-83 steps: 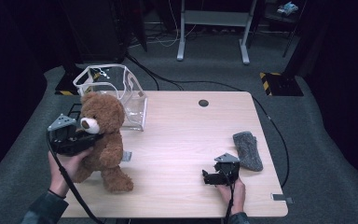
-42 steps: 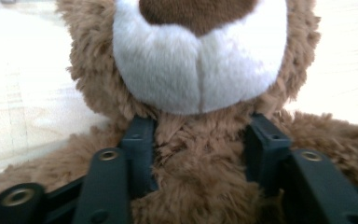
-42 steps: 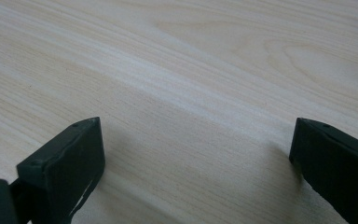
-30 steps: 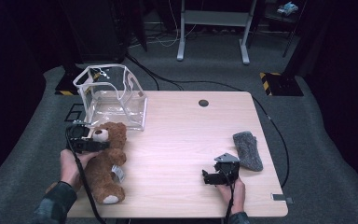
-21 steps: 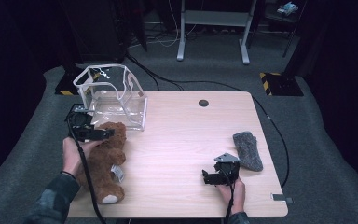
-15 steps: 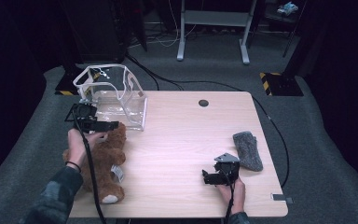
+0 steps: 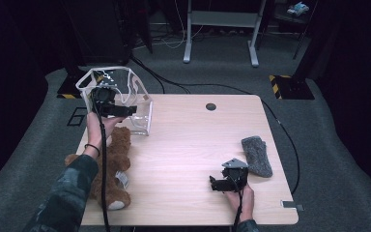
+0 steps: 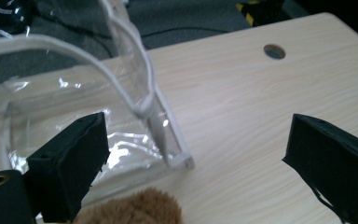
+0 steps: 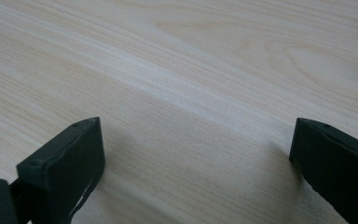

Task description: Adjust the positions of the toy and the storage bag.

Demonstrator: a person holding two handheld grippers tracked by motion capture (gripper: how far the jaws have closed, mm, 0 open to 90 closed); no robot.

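Fingers point(image 8: 70, 168) of the left gripper point(image 8: 200, 172) are standing spread wide with nothing between them, and they are hovering just above the near corner of the clear plastic bag point(image 8: 98, 116), with the brown fur of the teddy bear point(image 8: 135, 207) showing below them at the bottom edge of the left gripper view. From above, the left gripper point(image 7: 117, 110) is hanging over the bag's point(image 7: 118, 94) near wall at the far left of the tabletop point(image 7: 193, 145), and the bear point(image 7: 107, 166) is lying free on the wood just behind it, toward the person, touching or nearly touching the foot of the bag. Judging by this, the packing is hardly begun: the bear is lying outside the bag, no finger is gripping it, and the bag is standing upright and open-mouthed with its white-edged rim and handles up, so what is left looks like steadying or opening the bag, taking up the bear and lowering it in. The bear's long axis is running roughly from the near edge of the tabletop toward the bag, head end toward the bag and feet toward the person, leaning slightly to the left. Farther out, the right gripper point(image 7: 228, 181) is resting low at the near right with its fingers point(image 9: 65, 163) likewise spread over bare wood, holding nothing, and a grey sock point(image 7: 257, 154) is lying just beyond it
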